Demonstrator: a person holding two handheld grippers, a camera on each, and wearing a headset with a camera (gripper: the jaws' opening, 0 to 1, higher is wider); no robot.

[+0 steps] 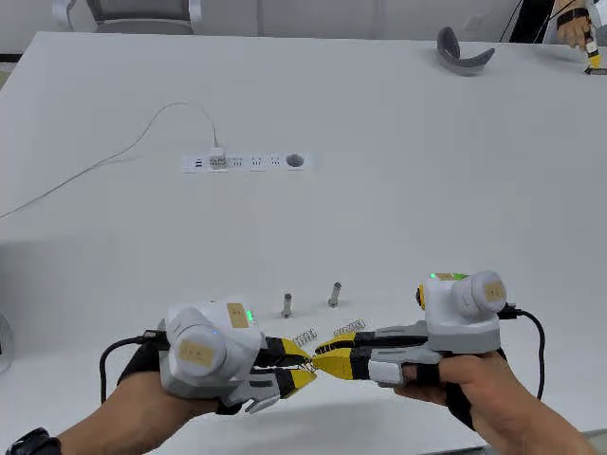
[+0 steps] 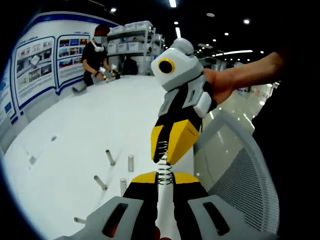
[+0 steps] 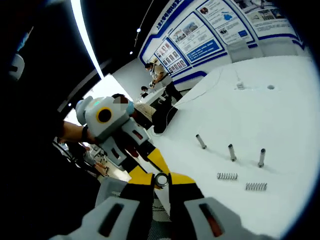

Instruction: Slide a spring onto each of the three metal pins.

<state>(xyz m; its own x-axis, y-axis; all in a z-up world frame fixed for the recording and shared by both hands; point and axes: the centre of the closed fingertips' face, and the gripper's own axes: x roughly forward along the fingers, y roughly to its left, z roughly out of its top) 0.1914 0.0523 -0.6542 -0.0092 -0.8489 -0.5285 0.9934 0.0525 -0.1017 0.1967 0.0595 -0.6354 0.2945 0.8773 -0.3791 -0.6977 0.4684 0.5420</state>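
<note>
At the near edge of the white table (image 1: 398, 190), head view: left gripper (image 1: 302, 368) and right gripper (image 1: 324, 358) met tip to tip, yellow jaws nose-on. Two short grey metal pins (image 1: 286, 304) stood upright and bare just beyond them. Two loose coil springs (image 1: 305, 336) lay between pins and grippers. White power strip (image 1: 247, 162) sat well back, not in play.

Left gripper view: own jaws were pinched nearly closed on the lower end of a thin steel coil spring (image 2: 163, 170). The right gripper's jaws came in from above at its upper end. Three pins stood on the table to the left, none sleeved, with two springs beside them.

Right gripper view: own jaws were drawn in tight around the same spring (image 3: 161, 180), seen end-on as a ring. All three pins (image 3: 231, 152) were bare, two springs (image 3: 227, 176) flat in front of them.

Progress, my read: zero of three done. One spring was in hand, apparently mid-handover or re-grip. All three pins were left to do.
</note>
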